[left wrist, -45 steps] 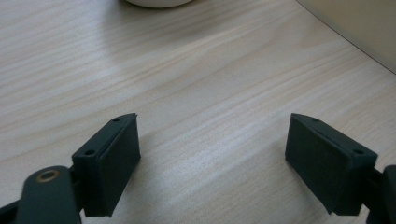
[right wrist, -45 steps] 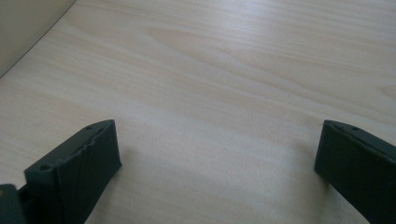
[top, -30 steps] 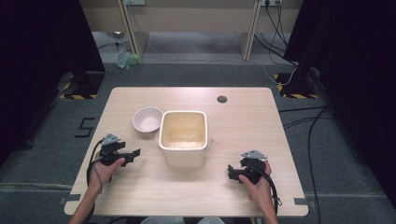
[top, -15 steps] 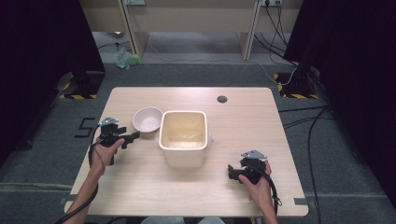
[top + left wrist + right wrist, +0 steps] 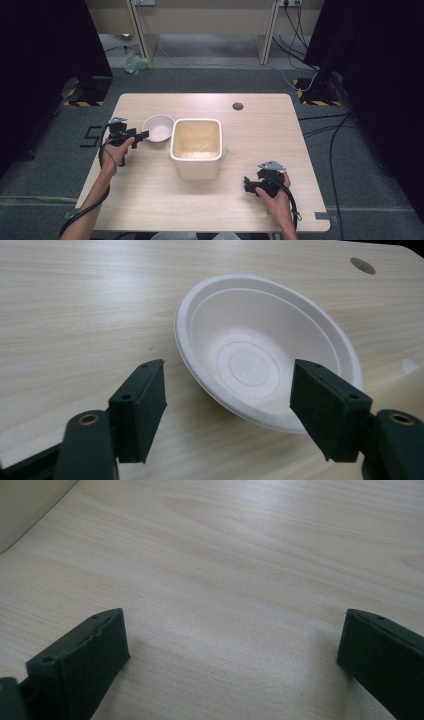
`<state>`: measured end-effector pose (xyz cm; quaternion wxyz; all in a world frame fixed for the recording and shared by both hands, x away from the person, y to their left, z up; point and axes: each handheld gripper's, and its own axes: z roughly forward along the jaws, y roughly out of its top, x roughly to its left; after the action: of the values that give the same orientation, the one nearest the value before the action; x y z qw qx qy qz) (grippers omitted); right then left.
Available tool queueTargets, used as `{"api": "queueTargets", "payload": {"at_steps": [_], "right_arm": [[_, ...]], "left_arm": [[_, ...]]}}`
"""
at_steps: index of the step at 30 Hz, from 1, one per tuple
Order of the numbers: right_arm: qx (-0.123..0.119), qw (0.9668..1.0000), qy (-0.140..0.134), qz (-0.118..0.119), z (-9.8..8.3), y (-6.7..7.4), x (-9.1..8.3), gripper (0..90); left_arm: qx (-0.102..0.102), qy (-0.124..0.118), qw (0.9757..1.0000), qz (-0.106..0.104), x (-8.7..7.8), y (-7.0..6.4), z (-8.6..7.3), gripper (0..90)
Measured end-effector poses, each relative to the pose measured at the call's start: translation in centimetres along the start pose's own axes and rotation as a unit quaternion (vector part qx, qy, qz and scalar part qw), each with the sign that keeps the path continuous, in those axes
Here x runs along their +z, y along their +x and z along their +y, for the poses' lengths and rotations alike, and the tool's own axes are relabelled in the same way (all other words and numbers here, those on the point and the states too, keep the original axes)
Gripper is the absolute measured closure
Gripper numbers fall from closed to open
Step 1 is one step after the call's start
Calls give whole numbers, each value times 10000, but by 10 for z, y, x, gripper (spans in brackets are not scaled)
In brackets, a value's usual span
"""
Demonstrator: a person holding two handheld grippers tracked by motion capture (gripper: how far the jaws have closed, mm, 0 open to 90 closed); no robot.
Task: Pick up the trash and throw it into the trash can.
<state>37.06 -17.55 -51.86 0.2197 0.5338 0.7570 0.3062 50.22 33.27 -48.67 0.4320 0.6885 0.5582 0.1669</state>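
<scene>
Now, a reading from the jaws outward.

Left jaws: the left gripper (image 5: 227, 405) stands released but has just been narrowing; the near rim of the bowl (image 5: 265, 347) lies between the two pads, and neither presses on it yet.
Right jaws: the right gripper (image 5: 230, 665) stands spread wide with bare wood between the pads; nothing is grasped.
Bowl: in the high view the bowl (image 5: 158, 128) sits on the table (image 5: 150, 200) at about 10 o'clock from the tub (image 5: 196, 148), close beside its left wall; whether they touch I cannot tell.
Left hand: a second ago it was lower at the left edge, well apart from the bowl; it has moved up toward 12 o'clock, so that the left gripper (image 5: 141, 135) now reaches the bowl's 9 o'clock side.
Right hand: the right gripper (image 5: 248, 185) is unchanged from a second ago, at 4 o'clock from the tub.
Meaning: judging by this, the reach is done and the grasp on the rim is under way; lifting the bowl looks like the coming step.
Counts: one bowl, one tub, two grippers, one table, one dark hole (image 5: 237, 106) in the top at 1 o'clock from the tub.
</scene>
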Motion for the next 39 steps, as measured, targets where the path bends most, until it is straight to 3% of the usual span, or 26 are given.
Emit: {"api": "queueTargets", "payload": {"at_steps": [6,10,13,16,19,24,28,39], "right_arm": [[4,10000,1,0,0,0,0,2],[4,10000,0,1,0,0,0,2],[-4,10000,-2,0,0,0,0,2],[3,10000,1,1,0,0,0,3],[-4,10000,-2,0,0,0,0,2],[4,10000,0,0,0,0,0,2],[14,10000,4,1,0,0,0,2],[-5,10000,0,1,0,0,0,2]], "left_arm": [[-141,128,9998,76,17,0,0,378],[-265,188,9995,-8,25,-2,-1,411],[-216,289,9993,69,29,-5,0,489],[-103,301,9994,160,29,-8,0,639],[-9,208,9997,116,25,-12,0,752],[116,-40,9999,-90,13,-20,4,829],[426,-180,9988,-186,-1,-26,10,835],[499,-394,9977,-246,-28,-27,14,837]]}}
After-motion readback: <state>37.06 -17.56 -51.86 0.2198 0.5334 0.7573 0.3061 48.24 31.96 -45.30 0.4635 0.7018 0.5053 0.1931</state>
